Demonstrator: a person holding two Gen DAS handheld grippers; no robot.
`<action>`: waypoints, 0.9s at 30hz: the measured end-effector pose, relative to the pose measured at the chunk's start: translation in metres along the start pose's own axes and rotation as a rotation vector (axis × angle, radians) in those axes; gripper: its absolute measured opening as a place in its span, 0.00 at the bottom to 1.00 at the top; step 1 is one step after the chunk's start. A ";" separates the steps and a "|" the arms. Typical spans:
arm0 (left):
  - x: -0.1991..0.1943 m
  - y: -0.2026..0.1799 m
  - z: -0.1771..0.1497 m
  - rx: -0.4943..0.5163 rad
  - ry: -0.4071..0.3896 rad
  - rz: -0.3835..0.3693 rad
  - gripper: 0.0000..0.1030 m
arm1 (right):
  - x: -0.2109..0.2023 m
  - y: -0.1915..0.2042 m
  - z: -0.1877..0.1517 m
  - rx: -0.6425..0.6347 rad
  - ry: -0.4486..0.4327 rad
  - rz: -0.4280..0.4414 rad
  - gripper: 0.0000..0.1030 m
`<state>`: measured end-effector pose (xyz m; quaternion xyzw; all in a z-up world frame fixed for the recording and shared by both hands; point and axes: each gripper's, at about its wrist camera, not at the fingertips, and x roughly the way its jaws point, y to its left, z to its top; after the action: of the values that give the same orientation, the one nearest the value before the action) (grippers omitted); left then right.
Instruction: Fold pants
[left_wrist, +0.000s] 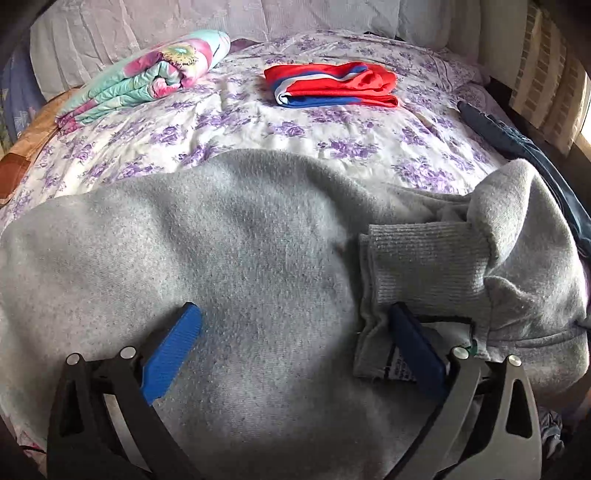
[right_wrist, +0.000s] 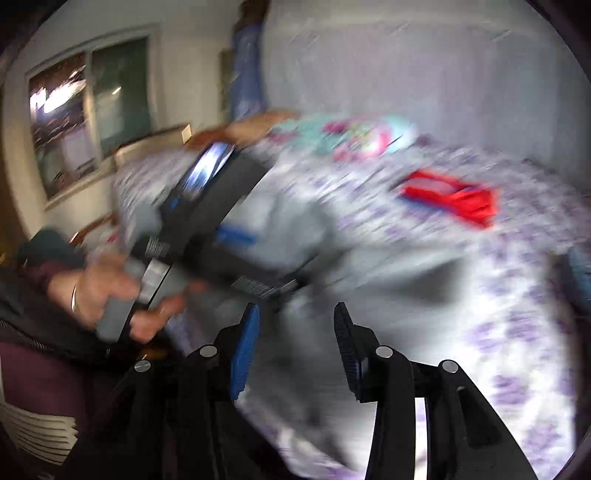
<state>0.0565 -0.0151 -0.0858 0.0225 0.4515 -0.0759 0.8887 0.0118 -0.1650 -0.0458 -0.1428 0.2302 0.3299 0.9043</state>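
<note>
Grey sweatpants (left_wrist: 229, 258) lie spread over the floral bed, filling the near half of the left wrist view. A ribbed cuff (left_wrist: 421, 258) is folded back onto them at the right, with a label showing by the right finger. My left gripper (left_wrist: 291, 325) is open, its blue pads resting over the grey fabric, holding nothing. The right wrist view is motion-blurred. My right gripper (right_wrist: 295, 332) is open and empty above the bed's near edge. It shows the sweatpants (right_wrist: 295, 221) and the left gripper's body (right_wrist: 207, 221) held in a hand.
A folded red, white and blue garment (left_wrist: 332, 86) lies on the floral sheet (left_wrist: 258, 129) farther back. A rolled floral blanket (left_wrist: 147, 77) lies at the back left. Dark blue clothing (left_wrist: 517, 140) lies along the right edge. A window (right_wrist: 88, 114) is on the left wall.
</note>
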 end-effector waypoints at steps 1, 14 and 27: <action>0.001 0.002 0.000 -0.008 0.005 -0.009 0.96 | -0.008 -0.011 0.007 0.031 -0.031 -0.041 0.41; -0.007 0.012 -0.006 -0.045 -0.009 -0.043 0.96 | 0.062 -0.068 -0.009 0.179 0.086 -0.213 0.42; -0.106 0.078 -0.026 -0.180 -0.162 0.004 0.95 | 0.069 0.056 -0.001 -0.409 0.126 -0.180 0.71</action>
<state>-0.0138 0.0766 -0.0182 -0.0626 0.3832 -0.0351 0.9209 0.0210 -0.0875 -0.0882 -0.3633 0.2008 0.2784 0.8661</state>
